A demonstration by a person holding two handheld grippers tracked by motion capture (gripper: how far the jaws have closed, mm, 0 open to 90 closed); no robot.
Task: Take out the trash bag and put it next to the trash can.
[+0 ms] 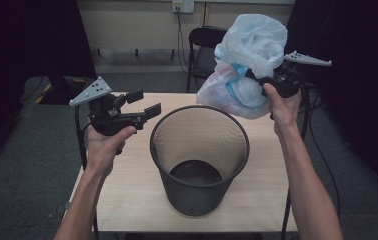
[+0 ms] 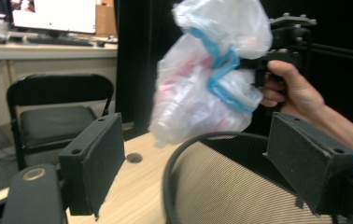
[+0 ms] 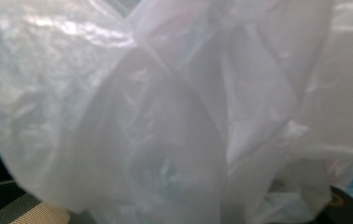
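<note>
Right gripper [image 1: 257,77], jaws closed on a bunched translucent plastic bag [image 1: 247,65] held in the air above the far rim of a black mesh bin [image 1: 199,160] standing on the counter [image 1: 127,195]; left gripper [image 1: 139,107], jaws wide apart and empty, beside the bin's left rim

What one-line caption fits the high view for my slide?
Right gripper holds a translucent white plastic bag with blue trim above a black mesh wastebasket; left gripper open beside it.
</note>
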